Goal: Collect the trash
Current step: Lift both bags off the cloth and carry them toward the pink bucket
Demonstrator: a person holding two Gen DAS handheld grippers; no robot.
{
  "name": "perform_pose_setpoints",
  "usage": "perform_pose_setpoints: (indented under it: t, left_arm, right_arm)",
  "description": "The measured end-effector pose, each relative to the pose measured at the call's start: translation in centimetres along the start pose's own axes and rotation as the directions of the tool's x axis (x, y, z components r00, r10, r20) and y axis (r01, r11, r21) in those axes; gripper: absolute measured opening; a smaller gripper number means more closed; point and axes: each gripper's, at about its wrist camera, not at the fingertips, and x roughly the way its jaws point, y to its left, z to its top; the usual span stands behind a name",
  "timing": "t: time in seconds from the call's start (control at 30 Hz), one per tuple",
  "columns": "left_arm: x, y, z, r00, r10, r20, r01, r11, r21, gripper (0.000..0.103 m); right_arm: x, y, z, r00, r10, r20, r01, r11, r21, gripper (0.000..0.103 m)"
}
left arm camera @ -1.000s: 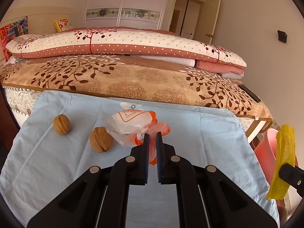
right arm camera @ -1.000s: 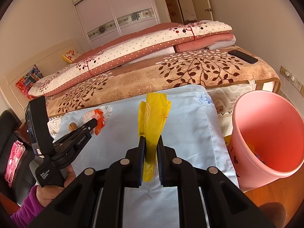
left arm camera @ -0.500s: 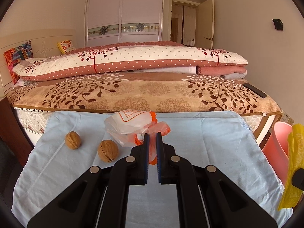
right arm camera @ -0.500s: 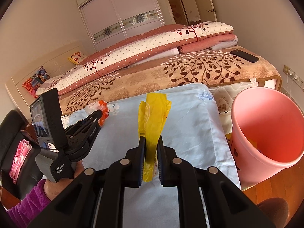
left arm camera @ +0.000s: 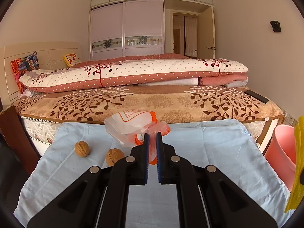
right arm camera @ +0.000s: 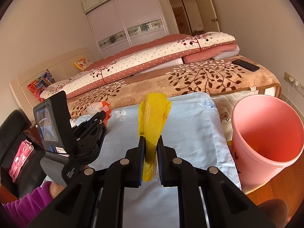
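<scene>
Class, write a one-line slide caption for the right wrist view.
Right claw shut on a yellow wrapper beside the pink bin, above the blue cloth.

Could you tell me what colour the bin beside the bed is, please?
The bin is pink, clearest in the right wrist view.

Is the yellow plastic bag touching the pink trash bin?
Apart. The right wrist view shows the yellow plastic bag clamped in the right gripper, with blue cloth visible between it and the pink trash bin.
</scene>
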Motion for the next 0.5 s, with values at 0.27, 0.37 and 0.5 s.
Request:
perform_pose_setpoints:
  t: [0.27, 0.37, 0.5]
  left_arm:
    - [-0.2, 0.0, 0.1, 1.0, 0.011, 0.011, -0.011, 1.0, -0.003, 0.006]
    - [-0.7, 0.2, 0.0, 0.999, 0.015, 0.036, -0.015, 1.0, -0.012, 0.006]
    - [-1.7, 0.1, -0.2, 0.998, 0.018, 0.054, -0.017, 1.0, -0.015, 0.006]
  right_arm:
    - [-1.4, 0.3, -0.1, 1.0, -0.007, 0.029, 0.008, 1.0, -0.009, 0.012]
    - [-2.0, 0.3, -0.2, 0.999, -0.006, 0.036, 0.006, 1.0, -0.013, 0.012]
    - [-2.6, 0.3, -0.4, 0.999, -0.008, 0.047, 0.009, 1.0, -0.028, 0.012]
